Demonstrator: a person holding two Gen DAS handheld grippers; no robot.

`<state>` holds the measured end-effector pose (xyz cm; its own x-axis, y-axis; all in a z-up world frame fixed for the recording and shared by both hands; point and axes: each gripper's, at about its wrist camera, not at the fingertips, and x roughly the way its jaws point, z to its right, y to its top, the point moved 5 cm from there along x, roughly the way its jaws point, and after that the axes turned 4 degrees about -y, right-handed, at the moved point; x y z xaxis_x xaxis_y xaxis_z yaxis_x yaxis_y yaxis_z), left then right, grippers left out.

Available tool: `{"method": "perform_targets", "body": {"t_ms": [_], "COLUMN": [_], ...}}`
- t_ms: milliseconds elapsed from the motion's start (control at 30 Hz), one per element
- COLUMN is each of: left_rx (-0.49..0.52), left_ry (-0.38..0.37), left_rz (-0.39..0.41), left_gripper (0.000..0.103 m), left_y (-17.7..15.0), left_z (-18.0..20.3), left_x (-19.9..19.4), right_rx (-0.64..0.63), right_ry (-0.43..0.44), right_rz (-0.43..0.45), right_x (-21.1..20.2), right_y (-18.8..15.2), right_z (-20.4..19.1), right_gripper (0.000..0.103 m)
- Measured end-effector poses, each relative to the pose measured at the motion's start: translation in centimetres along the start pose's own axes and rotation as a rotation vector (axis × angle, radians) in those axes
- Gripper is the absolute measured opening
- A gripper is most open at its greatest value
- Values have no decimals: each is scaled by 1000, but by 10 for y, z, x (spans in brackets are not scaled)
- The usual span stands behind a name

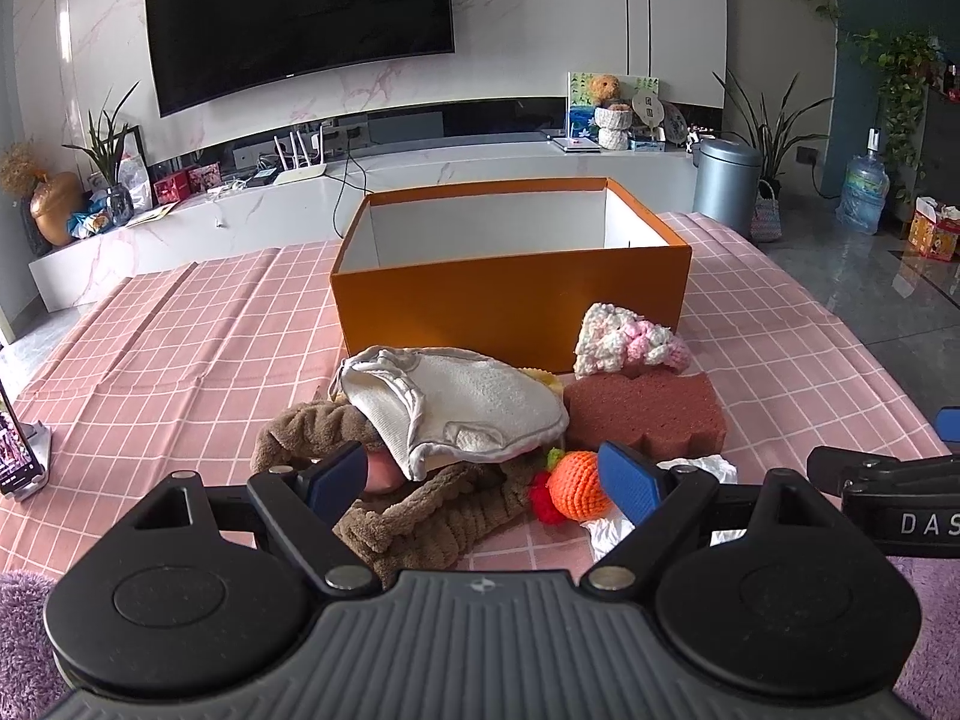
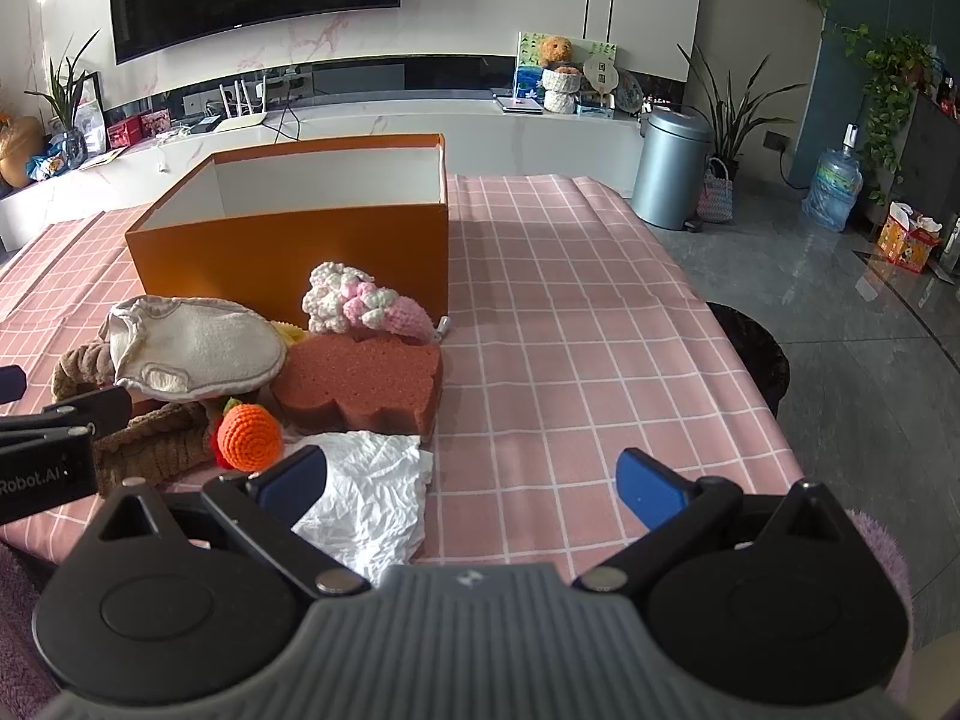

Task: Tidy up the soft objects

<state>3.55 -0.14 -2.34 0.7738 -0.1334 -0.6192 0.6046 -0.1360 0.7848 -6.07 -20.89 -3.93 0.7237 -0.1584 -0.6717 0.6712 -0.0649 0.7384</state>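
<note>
An open orange box (image 1: 510, 300) (image 2: 288, 252) with a white inside stands on the pink checked tablecloth. In front of it lies a pile: a white cloth mitt (image 1: 474, 408) (image 2: 198, 348), a brown plush band (image 1: 420, 516) (image 2: 150, 444), an orange crochet ball (image 1: 579, 483) (image 2: 249, 438), a reddish sponge (image 1: 648, 414) (image 2: 366, 387), a pink-white crochet piece (image 1: 624, 339) (image 2: 360, 300) and crumpled white tissue (image 2: 366, 498). My left gripper (image 1: 483, 483) is open, its fingers either side of the brown band and ball. My right gripper (image 2: 471, 483) is open and empty beside the tissue.
The table's right edge (image 2: 750, 372) drops to a grey floor with a dark stool (image 2: 756, 348). A phone on a stand (image 1: 24, 450) sits at the left edge. A TV unit, a metal bin (image 2: 669, 168) and plants stand behind.
</note>
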Motion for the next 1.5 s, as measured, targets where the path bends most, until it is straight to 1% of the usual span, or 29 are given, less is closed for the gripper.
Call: {"method": "perform_targets", "body": {"t_ms": [1500], "left_rx": [-12], "left_ry": [-1], "left_rz": [8], "left_gripper": [101], "left_y": [0], "left_z": [-2], "left_x": [-3], "right_rx": [-7], "right_ry": [4], "right_rz": [15], "right_x": [-5], "right_y": [0], "right_z": [-2], "right_gripper": [101]}}
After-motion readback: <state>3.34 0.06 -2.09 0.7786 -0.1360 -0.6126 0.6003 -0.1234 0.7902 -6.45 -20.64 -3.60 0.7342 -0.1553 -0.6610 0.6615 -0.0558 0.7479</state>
